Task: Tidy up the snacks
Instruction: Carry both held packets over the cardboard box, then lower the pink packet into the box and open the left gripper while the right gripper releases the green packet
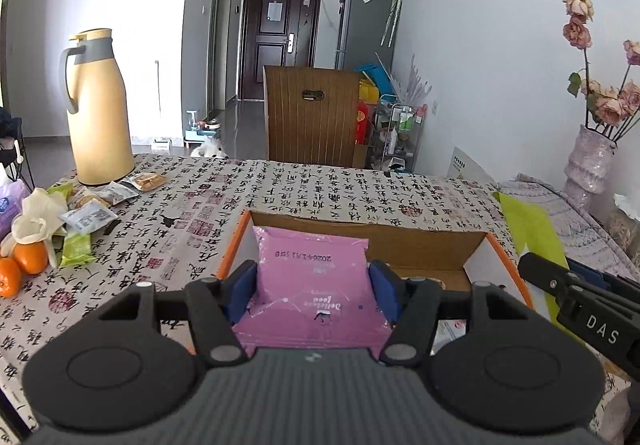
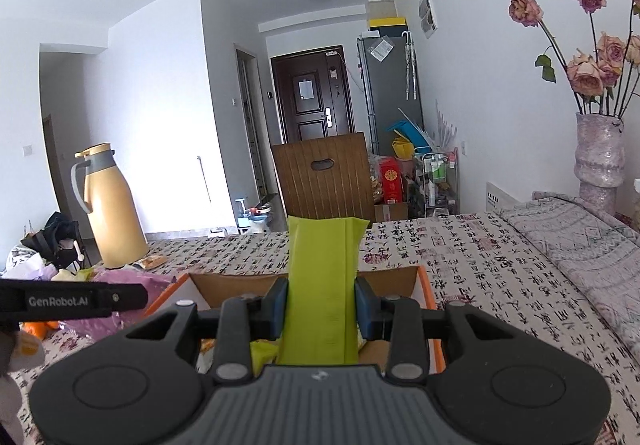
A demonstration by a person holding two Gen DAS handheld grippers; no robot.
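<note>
My left gripper (image 1: 312,287) is shut on a pink snack packet (image 1: 312,277) and holds it over the open cardboard box (image 1: 424,239) with orange edges. My right gripper (image 2: 321,311) is shut on a green snack packet (image 2: 322,285) that stands upright above the same box (image 2: 430,295). The right gripper also shows at the right of the left wrist view (image 1: 580,305), with the green packet (image 1: 532,233) beside the box. Loose snack packets (image 1: 90,215) lie on the table at the left. The box's inside is mostly hidden.
A yellow thermos jug (image 1: 98,109) stands at the table's far left, with oranges (image 1: 24,261) and a white glove (image 1: 38,215) near the snacks. A vase of dried roses (image 2: 598,161) stands at the right. A wooden chair (image 1: 314,113) is behind the table.
</note>
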